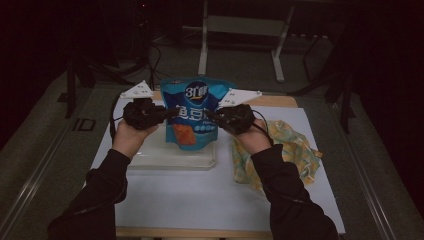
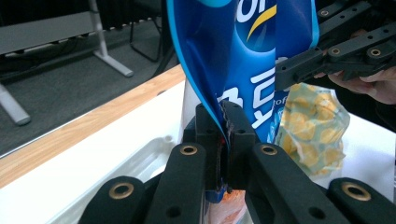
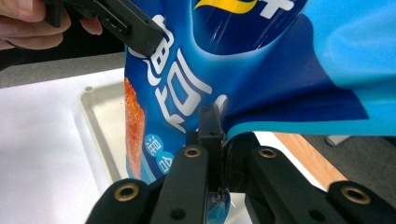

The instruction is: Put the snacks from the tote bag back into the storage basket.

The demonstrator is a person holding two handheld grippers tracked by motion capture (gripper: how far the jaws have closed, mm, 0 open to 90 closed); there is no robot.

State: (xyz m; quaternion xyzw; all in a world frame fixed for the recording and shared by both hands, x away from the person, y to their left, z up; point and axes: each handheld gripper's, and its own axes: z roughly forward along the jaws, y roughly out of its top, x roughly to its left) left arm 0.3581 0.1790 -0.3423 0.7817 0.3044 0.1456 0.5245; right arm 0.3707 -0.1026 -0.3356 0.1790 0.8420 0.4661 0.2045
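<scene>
You have the blue snack pouch (image 1: pixel 195 112) held upright between your two tools, above the clear plastic tray (image 1: pixel 172 156) that sits on the white sheet of the counter (image 1: pixel 200 200). Your left tool (image 1: pixel 167 114) comes in from the left and its jaws are pressed together on the pouch's left edge; in the left gripper view the blue film (image 2: pixel 233 60) runs straight down into the closed jaws of that tool (image 2: pixel 226 122), pinched flat between them. Your right tool (image 1: pixel 212 116) comes in from the right and is clamped on the opposite edge; in the right gripper view the pouch (image 3: pixel 261 70) bends and creases where it enters the jaws of that tool (image 3: pixel 219 128), which are likewise closed on it.

The pouch faces you, its round logo at the top and an orange food picture lower down (the white lettering on it is too small to read from above). Its lower end hangs over the tray, though you cannot tell whether it touches the tray floor.

To the right of the tray, near your right forearm, a crumpled yellow and teal patterned bag (image 1: pixel 280 150) lies on the counter. It also shows behind the pouch in the left gripper view (image 2: pixel 313 126).

A strip of bare wood (image 1: pixel 272 101) edges the far side of the counter.
</scene>
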